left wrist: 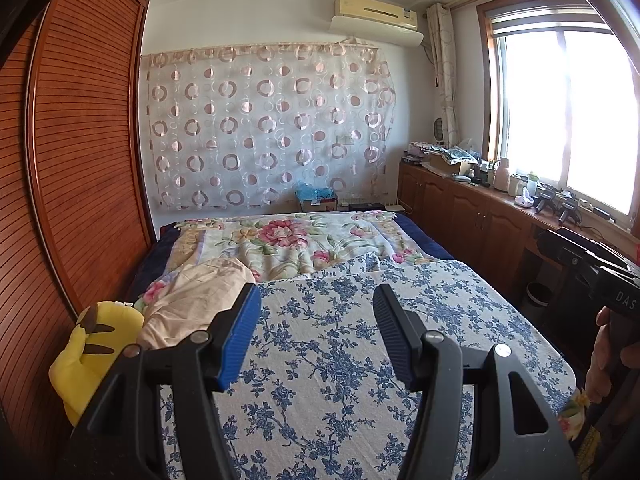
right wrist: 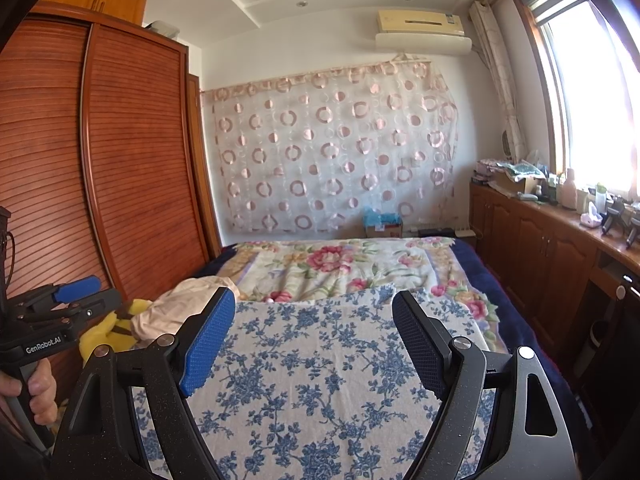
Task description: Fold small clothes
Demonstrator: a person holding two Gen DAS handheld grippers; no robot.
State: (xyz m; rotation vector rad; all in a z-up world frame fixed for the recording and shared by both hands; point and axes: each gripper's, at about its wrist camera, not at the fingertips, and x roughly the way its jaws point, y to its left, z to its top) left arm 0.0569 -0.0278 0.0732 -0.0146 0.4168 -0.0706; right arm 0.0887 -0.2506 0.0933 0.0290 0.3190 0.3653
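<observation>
**Both grippers held empty above the bed**

The left gripper (left wrist: 316,300) hangs over the bed with its blue-padded fingers (left wrist: 240,336) apart and nothing between them. The right gripper (right wrist: 314,306) is spread wider, also empty, above the same surface. Each is carried by a hand: the left hand (right wrist: 34,388) shows at the edge of the right wrist view, the right hand (left wrist: 604,360) at the edge of the left wrist view.

Below both lies a white cloth printed with blue flowers (left wrist: 340,344), spread flat across the near part of the bed. Beyond it is a cream blanket with pink flowers (left wrist: 288,240). The small clothes, a crumpled pale peach garment (left wrist: 192,300), lie on the bed's left side, just past the left gripper's left finger and untouched. Beside the garment sits a yellow plush toy (left wrist: 92,344), against a brown slatted wooden wardrobe (left wrist: 80,140).
</observation>
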